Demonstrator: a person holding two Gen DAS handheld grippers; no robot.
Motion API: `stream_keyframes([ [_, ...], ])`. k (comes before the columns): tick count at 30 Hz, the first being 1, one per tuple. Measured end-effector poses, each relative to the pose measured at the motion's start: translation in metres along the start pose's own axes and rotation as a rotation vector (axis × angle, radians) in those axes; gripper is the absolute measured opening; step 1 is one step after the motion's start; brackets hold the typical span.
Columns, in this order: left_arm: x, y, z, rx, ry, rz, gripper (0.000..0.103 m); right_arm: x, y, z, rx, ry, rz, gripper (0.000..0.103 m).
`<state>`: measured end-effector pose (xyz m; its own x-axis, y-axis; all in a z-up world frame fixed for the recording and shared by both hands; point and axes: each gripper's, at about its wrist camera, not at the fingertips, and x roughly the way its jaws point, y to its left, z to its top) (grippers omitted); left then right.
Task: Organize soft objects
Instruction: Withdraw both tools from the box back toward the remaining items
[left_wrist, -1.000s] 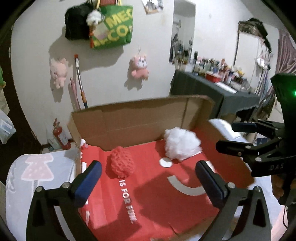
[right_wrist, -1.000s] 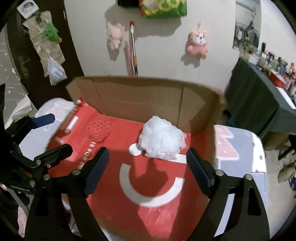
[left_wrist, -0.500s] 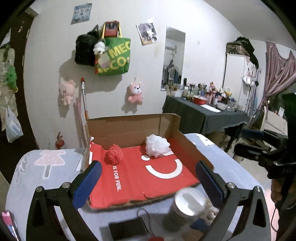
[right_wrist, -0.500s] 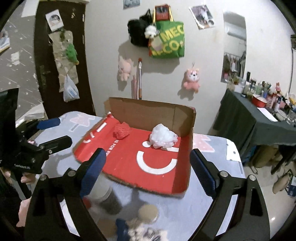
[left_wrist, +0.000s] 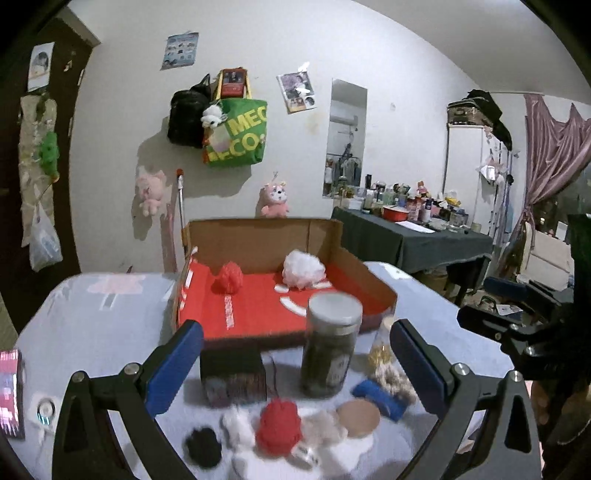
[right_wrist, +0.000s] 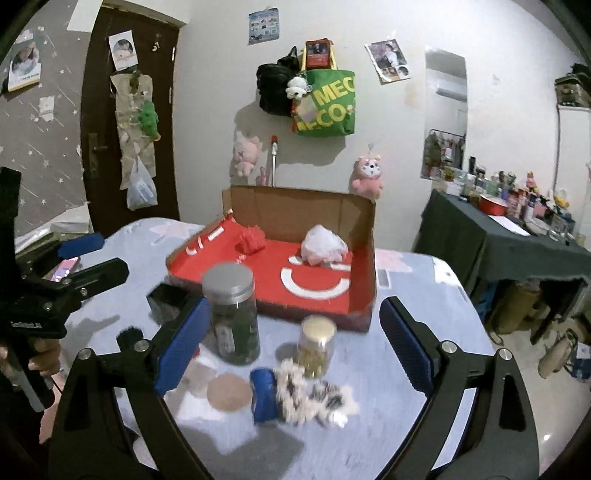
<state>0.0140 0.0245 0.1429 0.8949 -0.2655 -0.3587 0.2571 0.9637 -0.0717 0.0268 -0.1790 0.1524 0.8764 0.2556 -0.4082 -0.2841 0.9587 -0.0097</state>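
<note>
A cardboard box with a red lining (left_wrist: 373, 284) (right_wrist: 369, 258) stands at the far side of the table. In it lie a red puff (left_wrist: 229, 277) (right_wrist: 252, 240) and a white puff (left_wrist: 303, 272) (right_wrist: 323, 243). On the near table lie a red pompom (left_wrist: 277, 428), a black pompom (left_wrist: 203, 448), white fluff (left_wrist: 238, 428) and a blue-and-white fuzzy piece (left_wrist: 386, 391) (right_wrist: 295, 395). My left gripper (left_wrist: 295, 369) is open and empty above them. My right gripper (right_wrist: 291, 347) is open and empty.
A tall dark jar with a silver lid (left_wrist: 332, 347) (right_wrist: 232, 314), a small jar of yellow bits (right_wrist: 317, 345), a dark box (left_wrist: 232, 376) and a tan round lid (left_wrist: 358, 417) (right_wrist: 229, 391) stand among the soft things. A phone (left_wrist: 11, 393) lies at the left edge.
Both grippers have pulled back and away from the box. The jars and loose soft things on the near table have come into view. Both stayed open.
</note>
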Motion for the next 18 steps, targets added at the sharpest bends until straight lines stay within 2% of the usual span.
stream_keyframes([
  [5,0.002,-0.005,-0.038,0.013,0.029,0.02,0.103,0.002,0.004,-0.041,0.018,-0.004,-0.044,0.094],
  [9,0.015,-0.007,-0.067,0.021,0.079,0.039,0.103,0.017,0.002,-0.07,0.045,0.044,-0.048,0.094],
  [13,0.026,-0.003,-0.083,0.009,0.126,0.042,0.103,0.032,0.0,-0.09,0.072,0.089,-0.048,0.094],
  [18,0.03,0.004,-0.091,0.012,0.147,0.076,0.103,0.043,-0.002,-0.103,0.083,0.121,-0.048,0.094],
])
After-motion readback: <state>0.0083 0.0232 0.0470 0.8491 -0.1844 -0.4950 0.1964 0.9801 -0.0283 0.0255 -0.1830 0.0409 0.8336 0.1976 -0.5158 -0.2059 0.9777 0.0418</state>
